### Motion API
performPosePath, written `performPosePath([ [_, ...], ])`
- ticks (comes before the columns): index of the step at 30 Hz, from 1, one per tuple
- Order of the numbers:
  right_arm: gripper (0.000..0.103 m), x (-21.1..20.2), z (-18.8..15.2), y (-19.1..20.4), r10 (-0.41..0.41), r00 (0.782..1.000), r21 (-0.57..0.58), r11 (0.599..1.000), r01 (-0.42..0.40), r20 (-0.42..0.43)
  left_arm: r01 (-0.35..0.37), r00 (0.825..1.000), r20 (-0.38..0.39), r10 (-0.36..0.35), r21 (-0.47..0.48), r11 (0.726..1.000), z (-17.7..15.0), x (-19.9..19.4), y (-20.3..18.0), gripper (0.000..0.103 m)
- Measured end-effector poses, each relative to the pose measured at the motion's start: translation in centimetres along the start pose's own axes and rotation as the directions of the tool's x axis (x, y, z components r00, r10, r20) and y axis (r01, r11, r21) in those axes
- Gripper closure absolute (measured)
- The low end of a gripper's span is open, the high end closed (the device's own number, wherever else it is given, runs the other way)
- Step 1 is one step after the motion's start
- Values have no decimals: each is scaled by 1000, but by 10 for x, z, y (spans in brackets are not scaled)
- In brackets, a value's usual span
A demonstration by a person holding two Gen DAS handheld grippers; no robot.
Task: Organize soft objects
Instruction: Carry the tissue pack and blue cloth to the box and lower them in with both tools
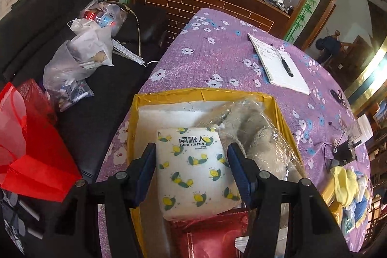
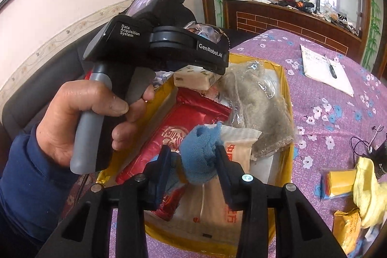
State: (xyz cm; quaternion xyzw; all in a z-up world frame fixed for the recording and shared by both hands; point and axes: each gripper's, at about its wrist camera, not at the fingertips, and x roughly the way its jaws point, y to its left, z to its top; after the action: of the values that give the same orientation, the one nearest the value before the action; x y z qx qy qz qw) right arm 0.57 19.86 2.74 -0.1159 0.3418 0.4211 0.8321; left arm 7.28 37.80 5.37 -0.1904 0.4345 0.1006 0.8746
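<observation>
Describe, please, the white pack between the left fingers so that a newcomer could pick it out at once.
Start at the purple flowered tablecloth and find the yellow box on it. Inside, left of the grey fluffy bundle in clear plastic and above the red packet, sits the tissue pack. It alone is white, printed with small yellow lemons and dark lettering.

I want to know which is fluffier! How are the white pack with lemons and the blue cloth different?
The white lemon-print pack is smooth, blocky and printed; the blue cloth is fuzzy, crumpled and plain. The pack is between the left gripper fingers, the cloth in the right gripper. Both hang over the yellow box.
</observation>
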Motion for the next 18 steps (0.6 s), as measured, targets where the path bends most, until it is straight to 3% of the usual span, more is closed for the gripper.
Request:
performPosePath([
  [8,56,-22,-6,-1,24,1000,15,1000,-25,17,20,999,31,-20,-15,1000,0,-19,-3,33],
  [18,55,-80,-21,-19,49,992,65,996,-57,120,42,993,106,-43,7,999,-11,-64,-25,32],
])
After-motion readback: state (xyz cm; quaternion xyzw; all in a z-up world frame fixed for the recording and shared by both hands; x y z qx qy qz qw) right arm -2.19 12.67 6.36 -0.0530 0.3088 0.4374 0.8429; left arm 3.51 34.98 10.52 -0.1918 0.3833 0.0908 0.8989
